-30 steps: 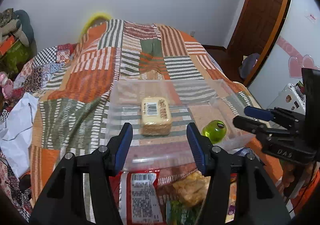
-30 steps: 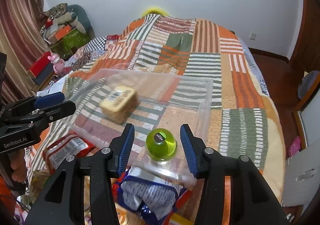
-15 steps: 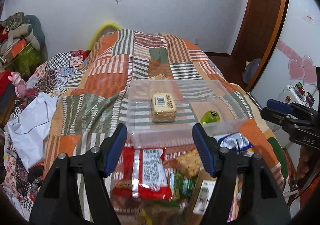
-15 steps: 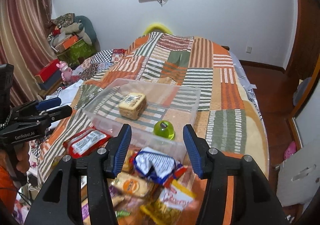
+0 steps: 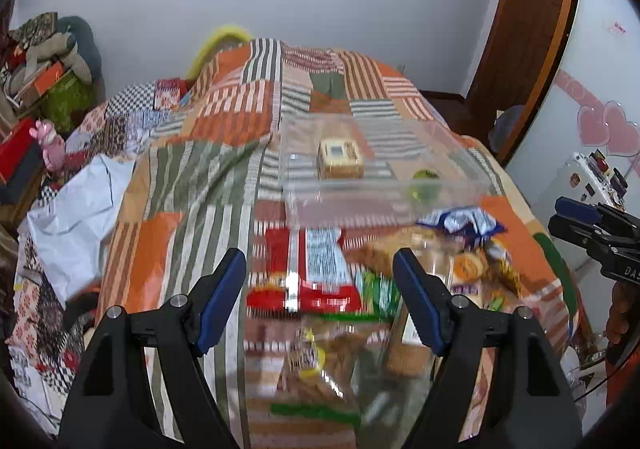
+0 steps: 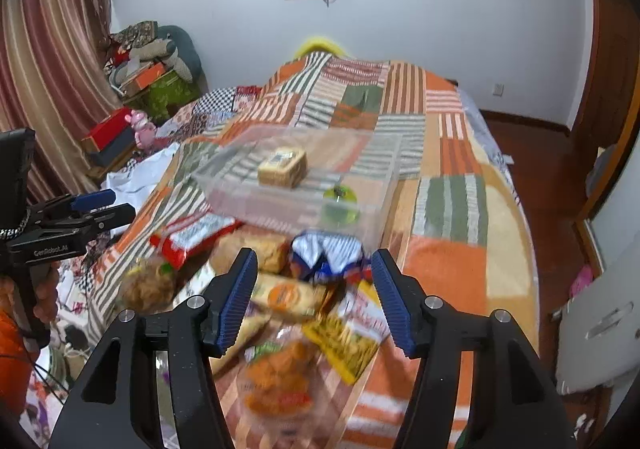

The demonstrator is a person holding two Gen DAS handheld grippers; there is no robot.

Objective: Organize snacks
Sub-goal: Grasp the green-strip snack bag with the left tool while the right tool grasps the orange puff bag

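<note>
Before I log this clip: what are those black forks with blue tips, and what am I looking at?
They are two hand-held grippers; a person holds one in each hand, with a fisheye camera on each looking along its fingers. One picture comes from the left gripper, the other from the right gripper. Both are open and hold nothing. Ahead, on a patchwork bed, stands a clear bin containing a tan pack and a green cup. A blurred pile of snacks lies beside the bin, nearer the cameras.
</note>
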